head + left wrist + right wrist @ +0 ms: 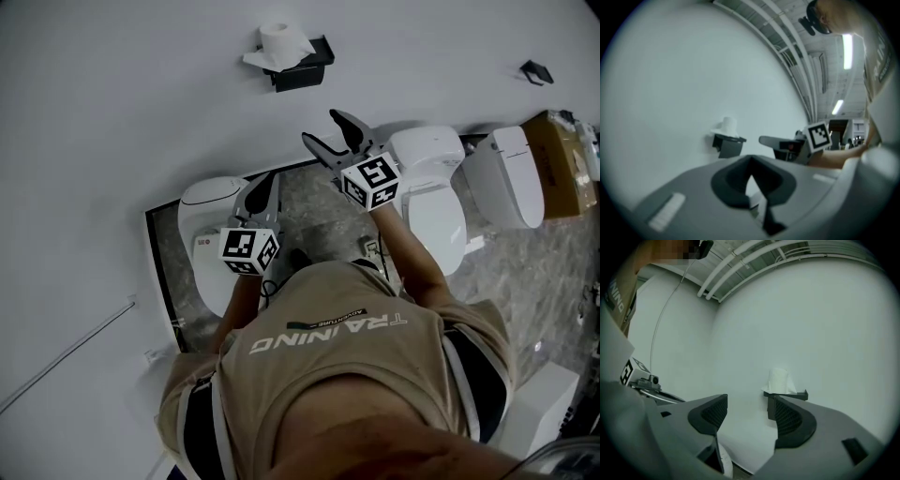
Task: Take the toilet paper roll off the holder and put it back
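A white toilet paper roll (281, 39) stands on top of a black wall holder (302, 67), with a loose sheet hanging off its left side. My right gripper (322, 127) is open and empty. It is raised toward the wall, below and to the right of the holder and apart from it. In the right gripper view, the roll (780, 380) and holder (787, 394) lie ahead, just above the right jaw of the gripper (747, 416). My left gripper (273, 178) is lower, over a toilet, shut and holding nothing. The left gripper view shows the roll (728, 125) far ahead.
Three white toilets (211, 234) (436, 187) (511, 173) line the wall base on a grey marbled floor. A cardboard box (562, 159) stands at far right. A small black hook (536, 71) and a thin metal bar (66, 356) are on the wall.
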Motion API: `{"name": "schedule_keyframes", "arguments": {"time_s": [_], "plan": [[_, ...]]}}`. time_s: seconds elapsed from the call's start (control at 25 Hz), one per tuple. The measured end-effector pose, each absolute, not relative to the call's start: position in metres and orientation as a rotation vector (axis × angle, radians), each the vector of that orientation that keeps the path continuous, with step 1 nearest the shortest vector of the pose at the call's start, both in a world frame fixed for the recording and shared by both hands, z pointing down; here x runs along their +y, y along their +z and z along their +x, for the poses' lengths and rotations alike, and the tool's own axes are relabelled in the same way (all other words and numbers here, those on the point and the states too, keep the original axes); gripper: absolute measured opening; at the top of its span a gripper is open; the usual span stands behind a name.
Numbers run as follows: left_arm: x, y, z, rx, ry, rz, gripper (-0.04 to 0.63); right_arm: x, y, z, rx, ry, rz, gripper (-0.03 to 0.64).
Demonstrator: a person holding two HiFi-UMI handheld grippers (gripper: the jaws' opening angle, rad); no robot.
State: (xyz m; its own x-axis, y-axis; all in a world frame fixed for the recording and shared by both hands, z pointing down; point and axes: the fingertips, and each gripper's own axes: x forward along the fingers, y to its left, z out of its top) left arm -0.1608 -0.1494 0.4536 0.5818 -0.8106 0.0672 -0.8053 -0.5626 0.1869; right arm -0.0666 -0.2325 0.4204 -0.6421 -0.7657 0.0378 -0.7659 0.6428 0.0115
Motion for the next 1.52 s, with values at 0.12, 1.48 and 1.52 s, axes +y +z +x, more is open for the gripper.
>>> {"name": "schedule_keyframes", "arguments": {"time_s": [0.12,1.48,1.52], "plan": [[-0.135,0.454,-0.153,-1.384,-0.031,2.6,0.0,-0.205,0.42,-0.055,-2.834,-0.018,1.308,0.172],[0.068,0.452,-0.058,-1.457,0.114,2.602,0.0,0.05,0.455,0.059,-2.886,0.146,1.25,0.014],[0.068,0.45,-0.061,-1.451,0.109,2.618,0.0,0.05,0.455,0.057,-2.879,0.143,1.263,0.013]]}}
